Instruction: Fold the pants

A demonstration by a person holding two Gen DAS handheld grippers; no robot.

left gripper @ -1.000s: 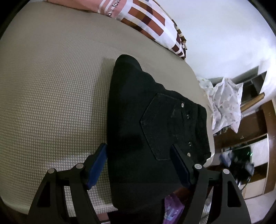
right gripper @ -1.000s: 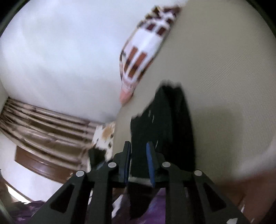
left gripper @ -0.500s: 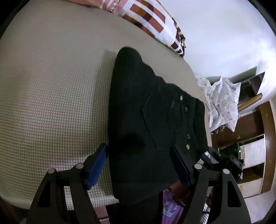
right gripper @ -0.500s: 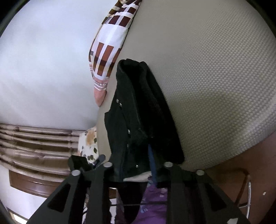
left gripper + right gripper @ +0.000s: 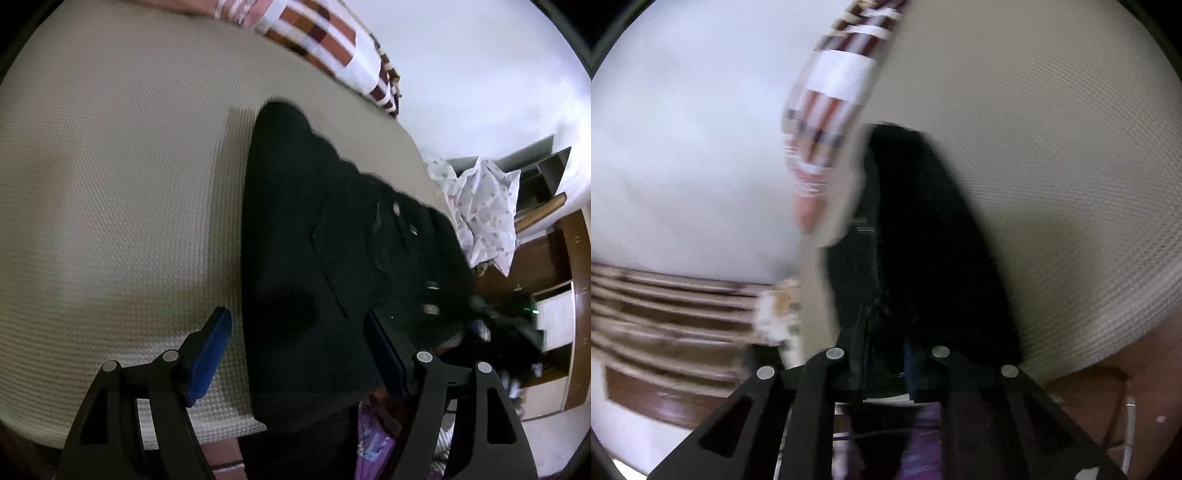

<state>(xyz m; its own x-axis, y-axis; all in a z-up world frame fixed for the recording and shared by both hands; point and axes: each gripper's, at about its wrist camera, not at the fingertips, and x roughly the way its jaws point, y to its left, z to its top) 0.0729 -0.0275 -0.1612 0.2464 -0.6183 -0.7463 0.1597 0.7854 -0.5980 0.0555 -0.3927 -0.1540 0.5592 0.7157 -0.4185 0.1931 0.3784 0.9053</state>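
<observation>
Black pants (image 5: 317, 258) lie folded lengthwise on the beige bed (image 5: 110, 184), back pocket and metal rivets up, their near end hanging over the bed's front edge. My left gripper (image 5: 299, 350) is open, blue pads on either side of the near end of the pants, just above the cloth. In the right wrist view the pants (image 5: 916, 236) run away from me. My right gripper (image 5: 886, 354) is shut on the near waistband edge of the pants; this view is blurred by motion.
A pillow with brown and white checks (image 5: 332, 40) lies at the far edge of the bed, also in the right wrist view (image 5: 831, 110). A white patterned cloth (image 5: 484, 206) hangs beside wooden shelves (image 5: 546, 266) to the right. White wall behind.
The right gripper closed onto the waistband edge of the pants and is now moving, blurring its view. The left gripper stayed open over the near end of the pants.
</observation>
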